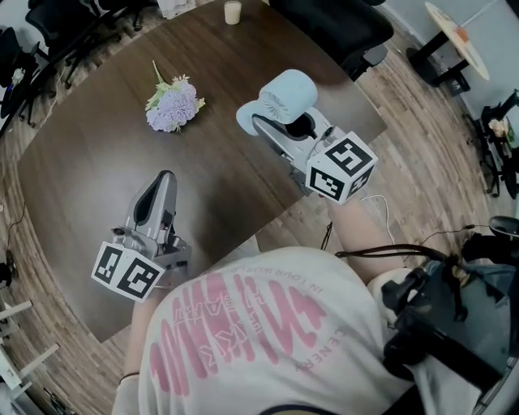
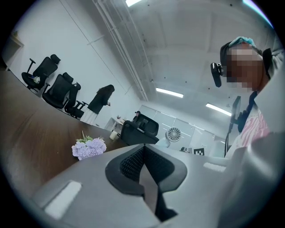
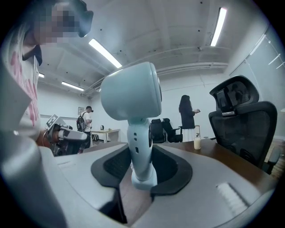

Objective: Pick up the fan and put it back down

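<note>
Pale-blue fan sits clamped by its stem in the right gripper (left gripper closed, empty); pink shirt lettering illegible.

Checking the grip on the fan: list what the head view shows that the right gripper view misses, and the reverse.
Head view only: the flowers. Right gripper view only: the right gripper's jaws shut on the fan by its stem, and a standing person. Both: the fan, cup and table.

The fan looks smooth matt plastic, the table dark wood
</note>
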The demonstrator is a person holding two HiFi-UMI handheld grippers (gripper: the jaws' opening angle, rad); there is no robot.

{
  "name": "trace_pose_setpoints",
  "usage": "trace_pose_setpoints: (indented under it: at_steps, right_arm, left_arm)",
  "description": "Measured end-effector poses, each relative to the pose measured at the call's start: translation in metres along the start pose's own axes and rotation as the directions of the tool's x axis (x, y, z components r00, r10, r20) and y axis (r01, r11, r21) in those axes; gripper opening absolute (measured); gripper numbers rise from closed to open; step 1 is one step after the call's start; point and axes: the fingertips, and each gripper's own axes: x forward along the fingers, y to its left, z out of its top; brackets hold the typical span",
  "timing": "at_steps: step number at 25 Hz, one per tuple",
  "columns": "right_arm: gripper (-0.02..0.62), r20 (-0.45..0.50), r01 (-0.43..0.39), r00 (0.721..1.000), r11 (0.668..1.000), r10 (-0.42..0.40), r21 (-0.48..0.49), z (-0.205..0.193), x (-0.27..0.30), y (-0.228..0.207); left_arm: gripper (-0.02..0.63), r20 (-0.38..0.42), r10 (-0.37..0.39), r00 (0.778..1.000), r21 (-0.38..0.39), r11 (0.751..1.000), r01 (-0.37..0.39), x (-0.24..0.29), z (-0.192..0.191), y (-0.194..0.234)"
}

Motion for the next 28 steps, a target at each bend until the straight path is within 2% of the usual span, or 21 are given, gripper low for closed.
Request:
trace_pose_setpoints:
  at_steps: [7,16,20,23,28]
  right_arm:
    - [0.150,0.013,-0.011,1.000,1.000,0.012,-0.008,0.000,-0.050,0.026]
    - [0.150,-0.005,0.000,1.000,0.998,0.000,0.058,-0.025,-0.107,0.040]
    - [0.150,0.002,0.011,1.000,0.995,-0.012,0.101,-0.031,-0.120,0.037]
    - [0.150,0.001,0.006,1.000,0.995,-0.006,0.099,-0.032,-0.125,0.037]
    - [0.150,0.000,0.005,1.000,0.996,-0.005,0.091,-0.028,-0.125,0.033]
  left_arm:
    - [0.017,0.027,0.027,0.999,0.051,0.998,-0.028,-0.018,0.002,-0.028]
    - [0.017,0.010,0.047,0.999,0.008,0.999,-0.047,-0.038,-0.027,-0.048]
    - [0.017,0.029,0.055,0.998,0.016,0.998,-0.055,-0.040,-0.027,-0.053]
    - [0.017,0.030,0.063,0.998,0.044,0.997,-0.064,-0.040,-0.026,-0.058]
    - [0.018,0.058,0.021,0.998,0.028,0.999,-0.023,-0.039,-0.020,-0.067]
